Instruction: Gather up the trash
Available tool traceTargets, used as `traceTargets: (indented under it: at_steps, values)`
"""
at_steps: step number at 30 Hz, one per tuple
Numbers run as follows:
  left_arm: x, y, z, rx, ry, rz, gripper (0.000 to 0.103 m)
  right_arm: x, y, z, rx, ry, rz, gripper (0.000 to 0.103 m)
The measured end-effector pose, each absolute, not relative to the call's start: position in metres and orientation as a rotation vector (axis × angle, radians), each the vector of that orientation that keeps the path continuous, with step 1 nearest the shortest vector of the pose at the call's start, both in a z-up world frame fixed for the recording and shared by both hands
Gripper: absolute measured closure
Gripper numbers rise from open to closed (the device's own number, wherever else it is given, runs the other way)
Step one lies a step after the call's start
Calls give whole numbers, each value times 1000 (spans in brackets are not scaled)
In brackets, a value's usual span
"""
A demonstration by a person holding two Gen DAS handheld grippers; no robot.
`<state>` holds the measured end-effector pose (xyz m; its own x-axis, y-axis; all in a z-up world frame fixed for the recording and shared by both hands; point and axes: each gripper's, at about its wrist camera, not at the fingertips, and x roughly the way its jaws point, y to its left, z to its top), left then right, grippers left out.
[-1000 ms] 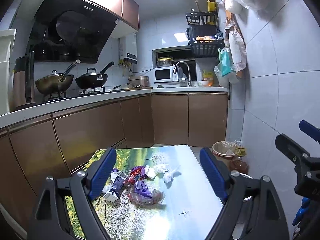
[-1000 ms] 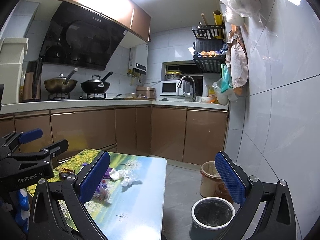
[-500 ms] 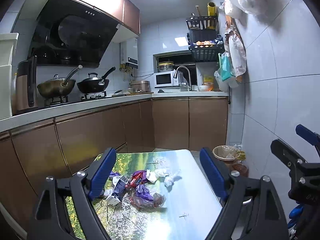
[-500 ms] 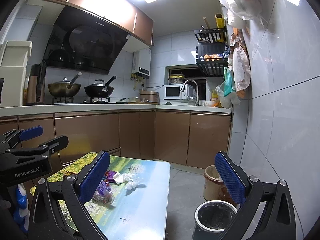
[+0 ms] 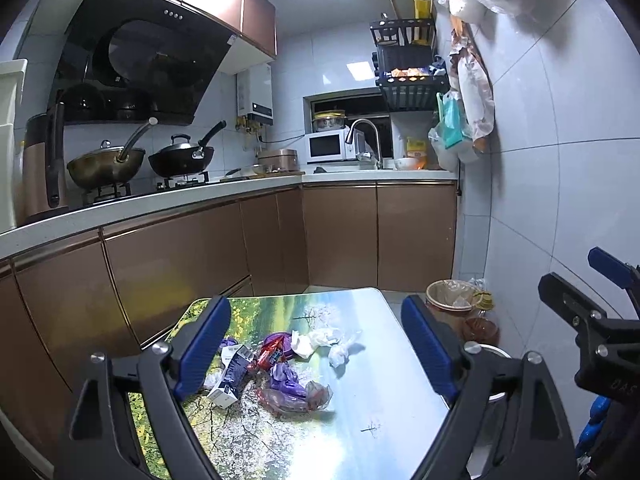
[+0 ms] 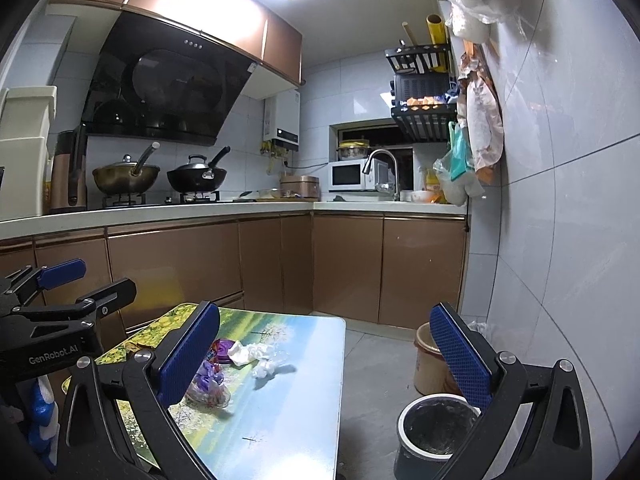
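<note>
A pile of trash lies on a low table (image 5: 360, 432) with a landscape print: a small carton (image 5: 232, 376), purple and red wrappers (image 5: 282, 374), a clear crumpled wrapper (image 5: 296, 398) and white tissue wads (image 5: 340, 354). My left gripper (image 5: 316, 350) hangs open above and in front of the pile, with nothing between its blue pads. In the right wrist view the tissues (image 6: 262, 362) and wrappers (image 6: 208, 384) lie on the same table (image 6: 288, 420). My right gripper (image 6: 326, 356) is open and empty, held over the table's right edge. A grey bin (image 6: 434, 434) stands on the floor below it.
A tan lined bin (image 5: 450, 300) and a brown pot (image 5: 482, 330) stand on the floor by the tiled right wall. Brown cabinets (image 5: 200, 264) with a white counter run along the left and back, carrying pans, a microwave and a faucet. Bags hang on the wall.
Both grippers have risen and tilted up slightly, so the table and trash sit lower in both views. Both stayed open, and the trash has not moved.
</note>
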<state>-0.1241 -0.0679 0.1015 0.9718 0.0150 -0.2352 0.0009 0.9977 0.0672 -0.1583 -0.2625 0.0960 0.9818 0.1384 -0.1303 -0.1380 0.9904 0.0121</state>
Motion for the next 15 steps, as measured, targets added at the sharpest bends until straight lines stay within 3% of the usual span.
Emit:
traceTargets:
  at_steps: [15]
  values:
    - [-76,-58,82,48,313,-19,16,-118,-256,81,-26,207,109,0]
